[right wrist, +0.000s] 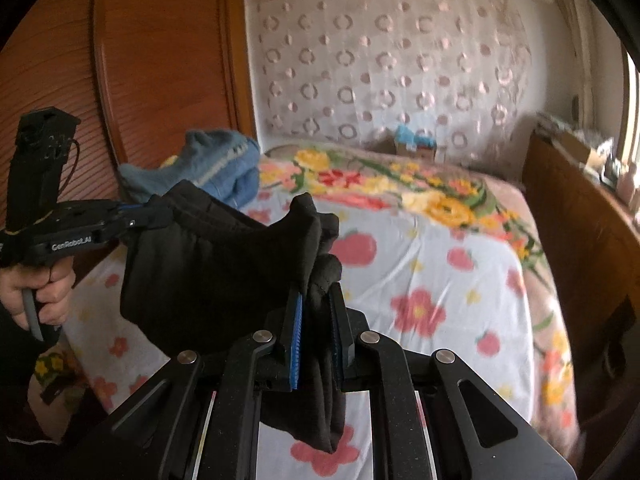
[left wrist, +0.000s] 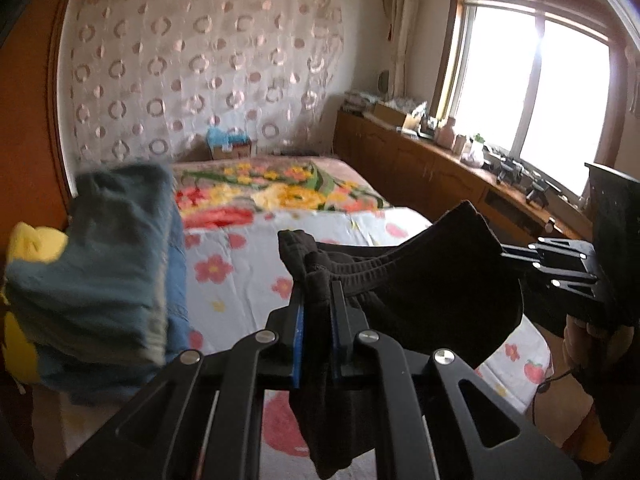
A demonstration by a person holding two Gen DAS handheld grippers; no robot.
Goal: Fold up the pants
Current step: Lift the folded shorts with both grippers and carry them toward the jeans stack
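Two grippers hold one pair of black pants (left wrist: 432, 280) up above the bed (left wrist: 240, 280). In the left wrist view the left gripper (left wrist: 316, 292) fills the bottom centre of the frame, its jaws clamped on a bunched corner of the waistband; dark cloth sticks out past the blue pads (left wrist: 297, 344) and more hangs down between the gripper's arms. From there the waistband stretches right across the middle of the frame to the right gripper (left wrist: 508, 252) at the right edge, whose jaws are also closed on the cloth. A hand (left wrist: 580, 336) shows below it, at the lower right.

In the right wrist view the right gripper (right wrist: 318, 300) sits at the bottom centre, jaws pinched on the other bunched end of the pants (right wrist: 208, 272), with a fold dangling beneath. The cloth sags in a dark curve toward the left of the frame, where the left gripper (right wrist: 140, 216) grips its far corner. A hand (right wrist: 40, 292) wraps that gripper's handle at the left edge.

Below the pants lies the bed's pale sheet with red flowers. At the left of the left wrist view, a blurred blue cloth heap (left wrist: 104, 272) rests on the bed, beside something yellow (left wrist: 32, 248). Bright light comes through a window (left wrist: 532, 92) at the upper right of that frame.
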